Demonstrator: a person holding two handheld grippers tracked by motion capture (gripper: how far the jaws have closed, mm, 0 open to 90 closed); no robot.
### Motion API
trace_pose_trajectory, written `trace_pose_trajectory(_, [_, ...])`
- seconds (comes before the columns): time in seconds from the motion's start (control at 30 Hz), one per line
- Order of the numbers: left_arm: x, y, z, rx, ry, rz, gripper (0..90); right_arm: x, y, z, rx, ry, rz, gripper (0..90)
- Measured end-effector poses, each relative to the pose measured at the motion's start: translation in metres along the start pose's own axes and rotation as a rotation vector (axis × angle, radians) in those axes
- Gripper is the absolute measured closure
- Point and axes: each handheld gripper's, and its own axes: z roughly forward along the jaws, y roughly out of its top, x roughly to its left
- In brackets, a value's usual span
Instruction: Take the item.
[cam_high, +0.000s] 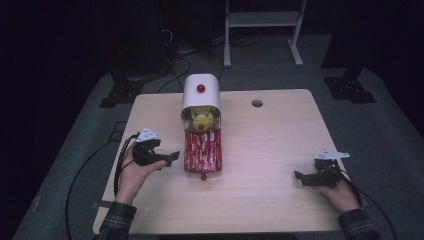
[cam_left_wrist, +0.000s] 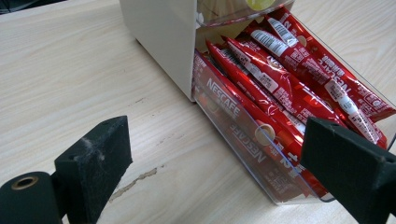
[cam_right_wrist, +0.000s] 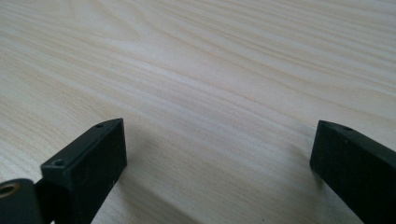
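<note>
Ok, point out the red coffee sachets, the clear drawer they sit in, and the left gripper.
red Nescafe coffee sachets (cam_left_wrist: 280, 88), left gripper view, on the middle of one sachet.
clear plastic drawer (cam_left_wrist: 243, 154), left gripper view, on its transparent side wall.
left gripper (cam_high: 169, 159), high view, midway between its fingertips.

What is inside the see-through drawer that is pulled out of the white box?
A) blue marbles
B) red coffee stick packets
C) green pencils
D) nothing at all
B: the clear drawer pulled out of the white box is packed with long red stick packets marked Nescafe, seen right past the open left tongs.
</note>
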Motion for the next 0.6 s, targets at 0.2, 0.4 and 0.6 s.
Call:
trace_pose_trajectory(0.2, [-0.0014, 0.002, 0.0029, 0.002, -0.005, 0.006, 8.3, 0.0001, 0.0, 0.0, 0.0, 0.0, 0.001, 3.0])
trace_pose_trajectory(0.4, [-0.0042, 0.0056, 0.0048, 0.0, -0.011, 0.014, 8.3, 0.0, 0.0, 0.0, 0.0, 0.0, 0.001, 3.0])
trace_pose_trajectory(0.6, [-0.0066, 0.008, 0.0077, 0.002, -0.017, 0.013, 8.3, 0.0, 0.0, 0.0, 0.0, 0.0, 0.001, 3.0])
